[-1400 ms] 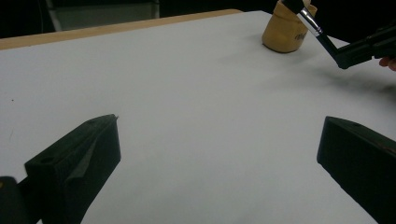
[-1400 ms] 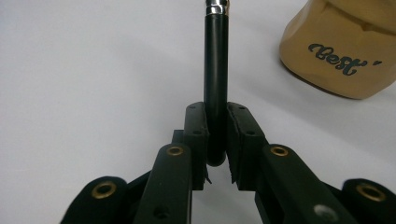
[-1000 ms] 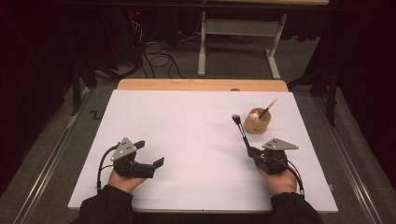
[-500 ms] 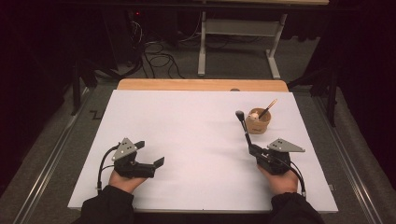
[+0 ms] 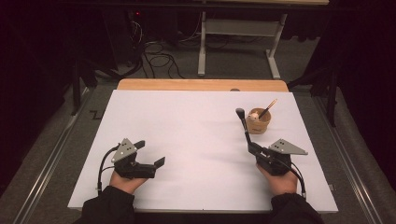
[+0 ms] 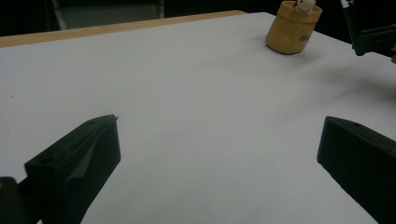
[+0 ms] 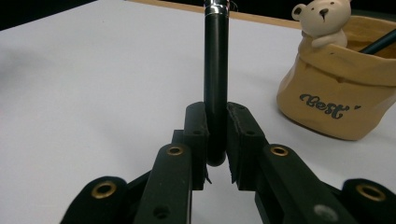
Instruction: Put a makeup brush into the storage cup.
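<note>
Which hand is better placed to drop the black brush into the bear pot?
Right. The right tongs are shut on the black brush, close beside the bear pot. The left tongs stand open and empty, far across the table.

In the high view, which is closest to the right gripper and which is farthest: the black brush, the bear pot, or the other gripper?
1. Black brush: clamped in the right gripper.
2. Bear pot: just beyond, slightly right.
3. Left gripper: far across the table's left side.
</note>
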`<state>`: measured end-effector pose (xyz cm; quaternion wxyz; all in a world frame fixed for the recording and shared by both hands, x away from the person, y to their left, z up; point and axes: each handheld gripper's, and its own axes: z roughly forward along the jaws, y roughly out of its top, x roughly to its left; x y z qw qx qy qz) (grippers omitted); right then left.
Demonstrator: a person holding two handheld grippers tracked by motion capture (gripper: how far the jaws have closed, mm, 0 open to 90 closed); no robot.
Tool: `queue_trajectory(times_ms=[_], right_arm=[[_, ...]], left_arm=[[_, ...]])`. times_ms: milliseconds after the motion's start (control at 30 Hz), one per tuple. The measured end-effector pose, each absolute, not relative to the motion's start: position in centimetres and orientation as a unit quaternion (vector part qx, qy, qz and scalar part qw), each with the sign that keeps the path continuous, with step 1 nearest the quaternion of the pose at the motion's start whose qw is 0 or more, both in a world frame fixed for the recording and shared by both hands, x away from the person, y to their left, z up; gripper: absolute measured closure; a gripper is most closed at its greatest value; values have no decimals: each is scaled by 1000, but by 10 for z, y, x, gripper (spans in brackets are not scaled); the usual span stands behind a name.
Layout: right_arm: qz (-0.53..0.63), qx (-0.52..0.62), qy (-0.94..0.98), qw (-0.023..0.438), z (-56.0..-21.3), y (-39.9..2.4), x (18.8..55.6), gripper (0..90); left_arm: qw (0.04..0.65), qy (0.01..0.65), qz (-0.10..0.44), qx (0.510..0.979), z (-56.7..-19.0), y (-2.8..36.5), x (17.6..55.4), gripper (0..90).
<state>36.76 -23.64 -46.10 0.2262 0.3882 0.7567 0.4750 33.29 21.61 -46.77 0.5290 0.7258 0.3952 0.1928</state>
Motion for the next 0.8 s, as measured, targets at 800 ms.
queue_trajectory(times_ms=[800], right_arm=[[493, 353, 758, 240, -455, -226, 359, 808]], left_arm=[[558, 349, 180, 731, -423, 170, 351, 2]])
